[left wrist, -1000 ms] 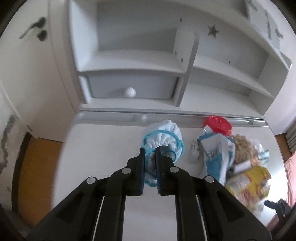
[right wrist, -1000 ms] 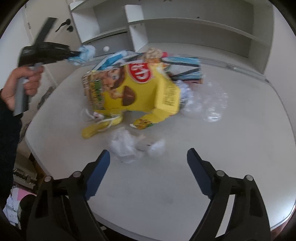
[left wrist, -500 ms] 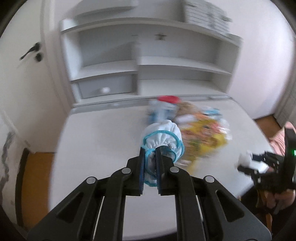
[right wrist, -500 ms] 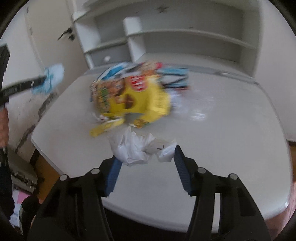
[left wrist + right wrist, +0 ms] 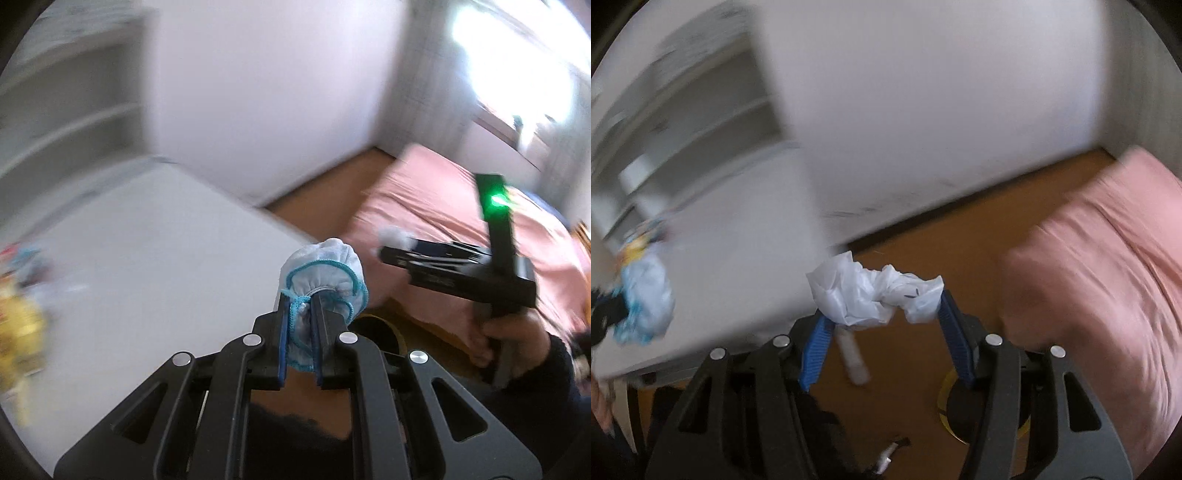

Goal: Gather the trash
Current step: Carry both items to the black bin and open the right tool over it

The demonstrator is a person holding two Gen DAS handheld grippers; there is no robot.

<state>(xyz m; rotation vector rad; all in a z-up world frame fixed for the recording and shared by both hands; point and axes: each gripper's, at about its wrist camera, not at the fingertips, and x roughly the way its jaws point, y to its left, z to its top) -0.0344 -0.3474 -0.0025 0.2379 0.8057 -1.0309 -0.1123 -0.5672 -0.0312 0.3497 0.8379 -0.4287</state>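
Now the left tongs (image 5: 300,334) were clamped tight on a white cloth cover with blue trim (image 5: 322,273), held up past the counter's (image 5: 140,266) edge. Only the right wrist view showed the right tongs (image 5: 882,332) half closed around a crumpled white plastic bag (image 5: 868,295), above the brown floor (image 5: 923,354) beside the pink bed (image 5: 1108,258). Only the left view caught the hand (image 5: 511,338) gripping that tool. Blurred trash (image 5: 18,325) sat at the counter's far left
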